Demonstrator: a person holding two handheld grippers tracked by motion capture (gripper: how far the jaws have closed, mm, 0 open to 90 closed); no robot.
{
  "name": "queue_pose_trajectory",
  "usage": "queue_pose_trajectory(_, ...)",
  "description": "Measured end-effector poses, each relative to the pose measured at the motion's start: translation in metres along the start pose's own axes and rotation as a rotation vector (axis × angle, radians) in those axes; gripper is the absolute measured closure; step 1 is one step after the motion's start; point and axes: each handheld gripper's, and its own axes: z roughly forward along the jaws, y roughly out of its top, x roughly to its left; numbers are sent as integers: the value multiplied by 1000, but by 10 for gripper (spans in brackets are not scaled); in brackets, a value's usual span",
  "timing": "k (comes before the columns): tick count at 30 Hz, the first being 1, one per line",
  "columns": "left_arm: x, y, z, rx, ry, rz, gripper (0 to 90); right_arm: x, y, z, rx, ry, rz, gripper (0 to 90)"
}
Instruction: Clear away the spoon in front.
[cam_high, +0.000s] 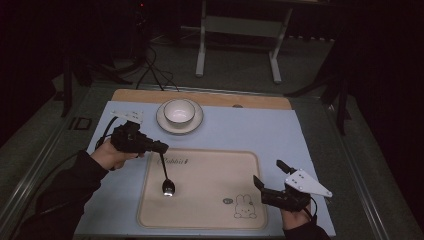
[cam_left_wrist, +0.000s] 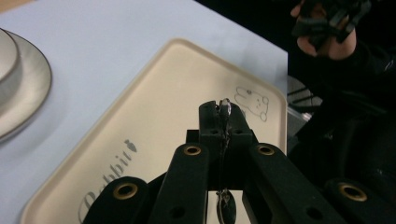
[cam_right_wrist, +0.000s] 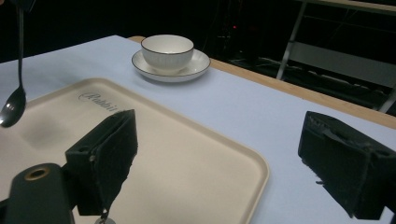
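right gripper (cam_high: 270, 176) sits wide open, empty; left gripper (cam_high: 161, 147) pinches spoon (cam_high: 166, 179) dangling over tray (cam_high: 210, 210), probably bowl-bound (cam_high: 179, 111).

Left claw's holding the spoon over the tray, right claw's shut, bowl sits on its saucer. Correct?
Not quite: the right claw is open, its jaws wide apart in the right gripper view. The rest holds: left claw grips the spoon over the tray; bowl on saucer.

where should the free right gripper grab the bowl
By the rim of the bowl, from above: it sits upright and open on its saucer, so one jaw can go inside and one outside. The open right gripper is empty; the wall looks too wide to span.
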Motion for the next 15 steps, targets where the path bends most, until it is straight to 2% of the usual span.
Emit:
queue_pose_trajectory(1,-1,-1,2,13,-16,6,893,0,0,0,0,0,0,118)
queue_pose_trajectory(4,-2,-3,8,47,-29,12,893,0,0,0,0,0,1,118)
queue_pose_trajectory(15,3,-12,27,110,-81,3,892,0,0,1,2,1,0,118)
